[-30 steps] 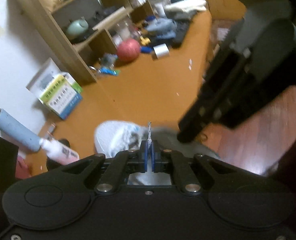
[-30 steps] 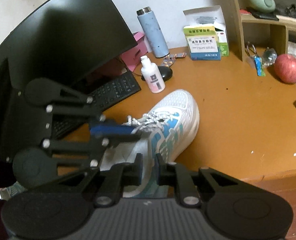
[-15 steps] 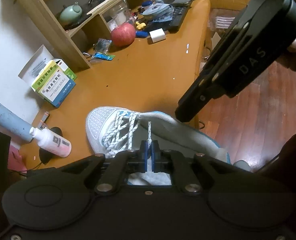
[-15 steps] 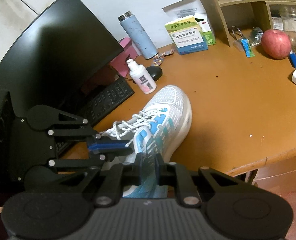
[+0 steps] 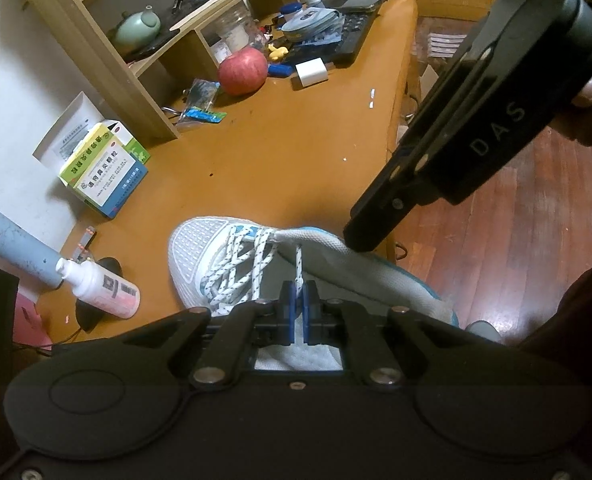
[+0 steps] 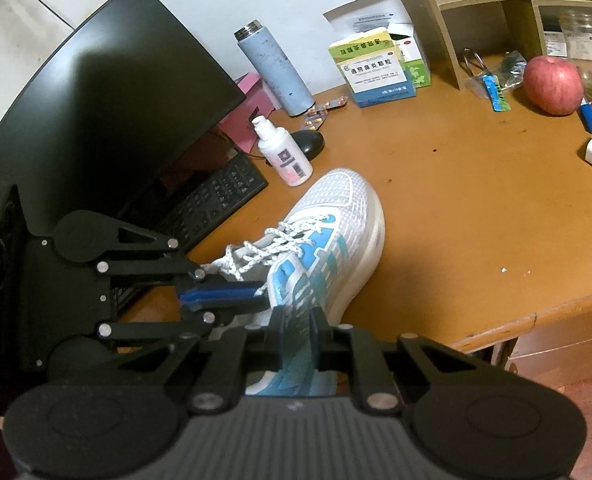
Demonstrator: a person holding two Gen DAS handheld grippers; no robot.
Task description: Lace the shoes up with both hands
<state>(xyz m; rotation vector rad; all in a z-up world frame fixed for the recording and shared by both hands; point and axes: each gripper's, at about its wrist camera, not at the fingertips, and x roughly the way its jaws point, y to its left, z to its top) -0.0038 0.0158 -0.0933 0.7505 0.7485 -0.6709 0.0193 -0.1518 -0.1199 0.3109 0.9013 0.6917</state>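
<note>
Left tongs [image 5: 298, 307] clench a speckled lace end [image 5: 298, 262] above the sneaker [image 6: 328, 240]; right tongs [image 6: 297, 340] gape, poised to take it mid-lacing.

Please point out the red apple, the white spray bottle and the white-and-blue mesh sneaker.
red apple [image 5: 242, 71], left wrist view, middle of its skin.
white spray bottle [image 6: 284, 158], right wrist view, labelled body.
white-and-blue mesh sneaker [image 6: 338, 196], right wrist view, mesh toe.
</note>
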